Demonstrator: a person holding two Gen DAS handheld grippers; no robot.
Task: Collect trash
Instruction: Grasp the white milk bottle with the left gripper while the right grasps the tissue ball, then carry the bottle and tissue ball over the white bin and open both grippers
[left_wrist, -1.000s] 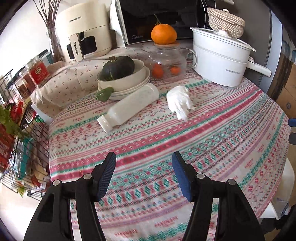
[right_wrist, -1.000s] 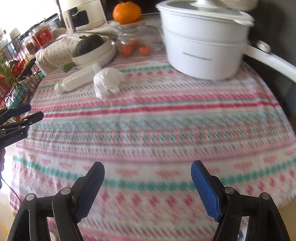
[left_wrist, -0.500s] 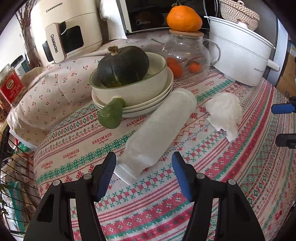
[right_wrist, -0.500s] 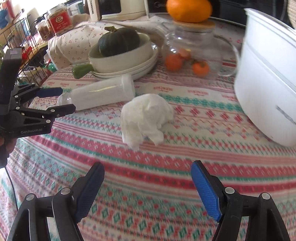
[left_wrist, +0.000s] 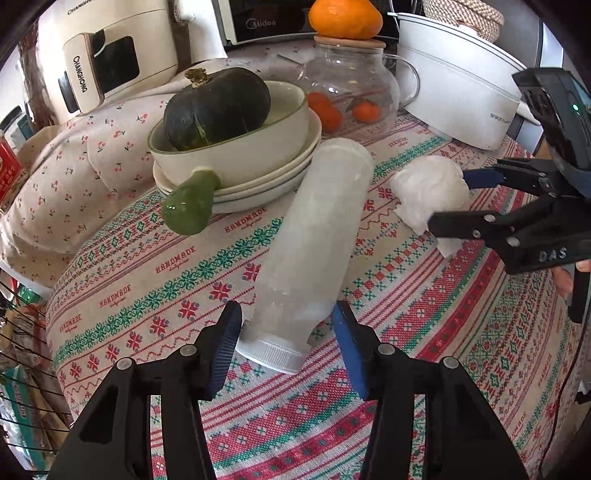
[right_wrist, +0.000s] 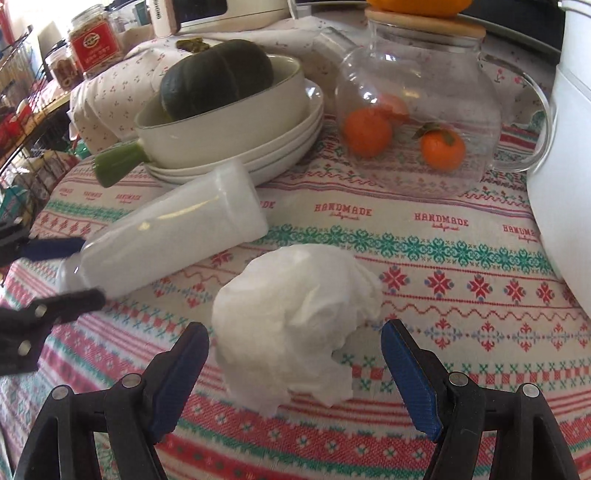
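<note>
Frosted white bottle (left_wrist: 314, 236) lies on its side on the counter (left_wrist: 461, 332), cap nearest; left gripper (left_wrist: 286, 343) jaws closing around it, untouched. Crumpled tissue (right_wrist: 295, 325) to its right, between the right gripper's (right_wrist: 295, 369) spread jaws.

A round table under a patterned tablecloth (left_wrist: 155, 269); lying on it a white bottle (left_wrist: 314, 236) on its side, a crumpled tissue (right_wrist: 295, 321), stacked plates (left_wrist: 258, 184), a glass teapot (right_wrist: 417, 110), a white pot (left_wrist: 461, 96)
</note>
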